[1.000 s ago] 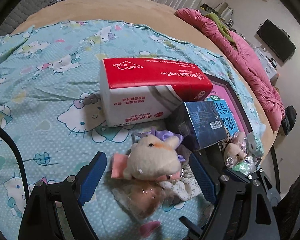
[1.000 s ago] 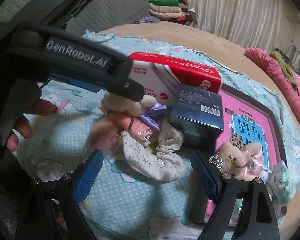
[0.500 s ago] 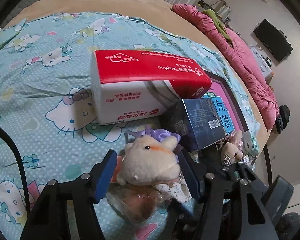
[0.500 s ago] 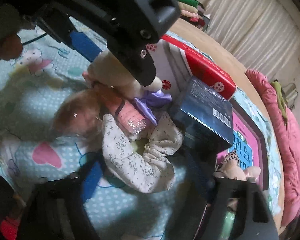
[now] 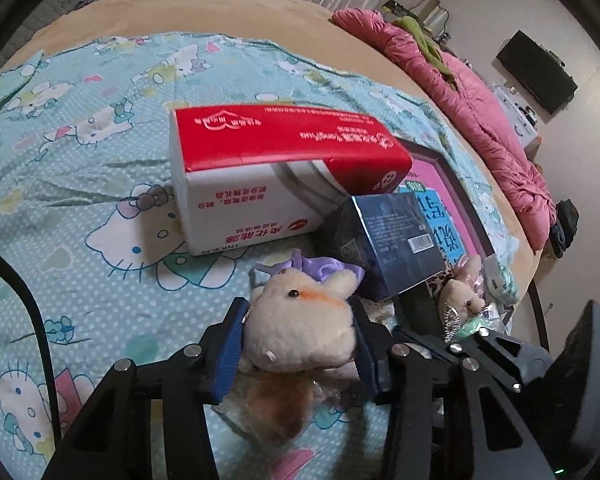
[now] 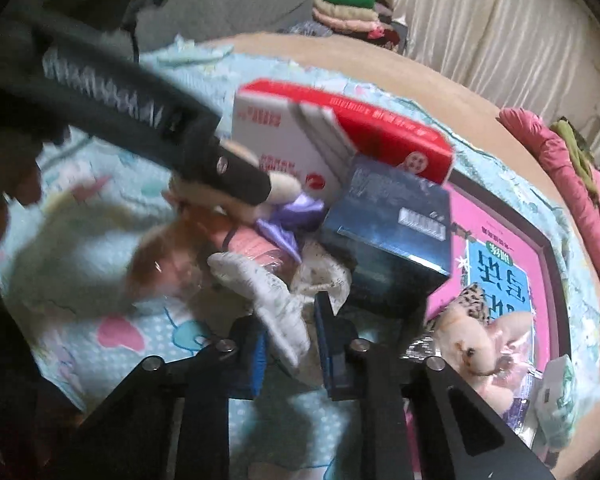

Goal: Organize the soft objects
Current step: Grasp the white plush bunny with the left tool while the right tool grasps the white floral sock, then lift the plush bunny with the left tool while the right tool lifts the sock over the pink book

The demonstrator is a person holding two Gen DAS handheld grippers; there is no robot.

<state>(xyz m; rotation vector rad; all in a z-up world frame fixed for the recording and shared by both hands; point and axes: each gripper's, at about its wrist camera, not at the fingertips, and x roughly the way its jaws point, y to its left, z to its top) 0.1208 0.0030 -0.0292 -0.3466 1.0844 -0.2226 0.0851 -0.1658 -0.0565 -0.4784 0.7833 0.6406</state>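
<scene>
A cream plush toy [image 5: 300, 328] lies on the cartoon-cat bedsheet [image 5: 80, 184], over a plastic-wrapped orange plush [image 5: 280, 404]. My left gripper [image 5: 298, 308] is closing on the cream toy's head, and both blue pads press its sides. In the right wrist view, my right gripper [image 6: 288, 312] is shut on a white floral cloth piece [image 6: 260, 284]. A purple satin scrunchie [image 6: 288, 216] lies just behind it. The left gripper's dark finger [image 6: 228, 176] crosses above that pile. A second small plush [image 6: 472, 348] sits at the right.
A red-and-white tissue pack [image 5: 276, 168] lies behind the toys, with a dark blue box [image 5: 388, 240] leaning beside it on a pink book [image 5: 440, 184]. A pink quilt [image 5: 480, 96] runs along the bed's far right edge. Folded clothes [image 6: 348, 12] are stacked at the back.
The left jaws narrowed from wide apart until they pinch the cream plush. The right gripper moved in toward the pile and its jaws closed onto the floral cloth.
</scene>
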